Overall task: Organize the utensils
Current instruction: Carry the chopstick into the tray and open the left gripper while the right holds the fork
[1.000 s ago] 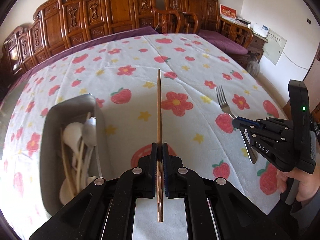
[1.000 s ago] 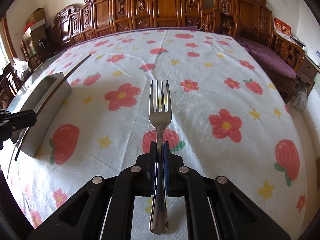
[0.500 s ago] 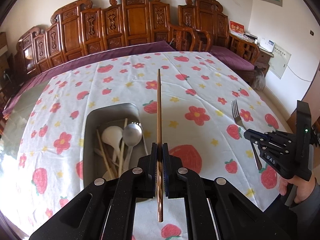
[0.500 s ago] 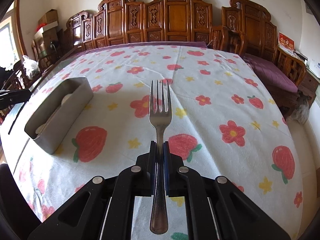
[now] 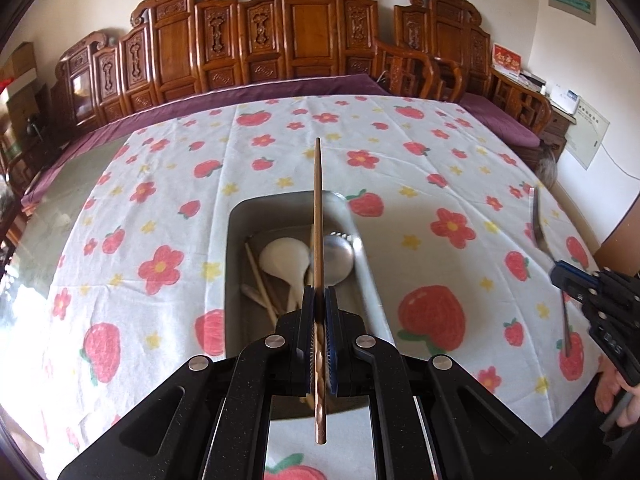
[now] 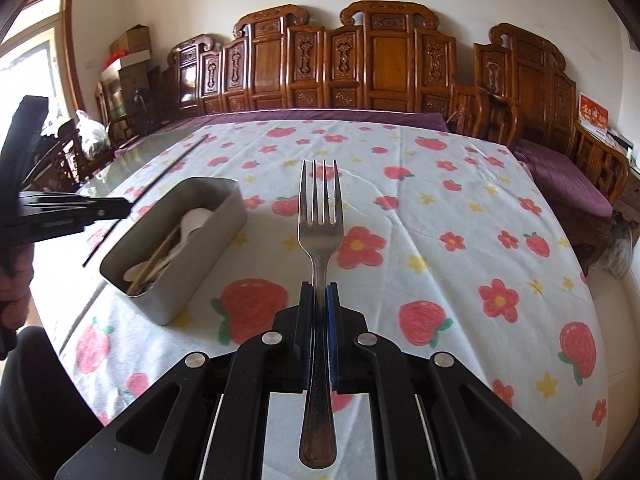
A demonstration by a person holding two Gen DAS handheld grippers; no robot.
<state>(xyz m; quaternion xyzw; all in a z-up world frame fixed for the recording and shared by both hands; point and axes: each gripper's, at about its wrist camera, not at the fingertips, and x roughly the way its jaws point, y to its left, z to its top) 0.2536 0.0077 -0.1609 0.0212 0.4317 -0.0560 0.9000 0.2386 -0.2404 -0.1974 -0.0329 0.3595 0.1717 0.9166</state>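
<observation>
We've got the left gripper [image 5: 319, 312] clamped on a brown chopstick [image 5: 318, 216], held above the metal bin [image 5: 236, 240] w/ spoons [image 5: 286, 258] inside. Right gripper [image 6: 319, 304] pinches a fork [image 6: 320, 216] – over the tablecloth [image 6: 440, 216], well right of the bin.

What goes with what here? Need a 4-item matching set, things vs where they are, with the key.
Things:
1. chopstick
2. fork
3. white spoon
4. metal bin

Places:
A. lying inside the bin
B. clamped in the right tongs
C. standing on the strawberry tablecloth
D. clamped in the left tongs, held above the bin

Pairs: 1-D, 2-B, 3-A, 4-C
</observation>
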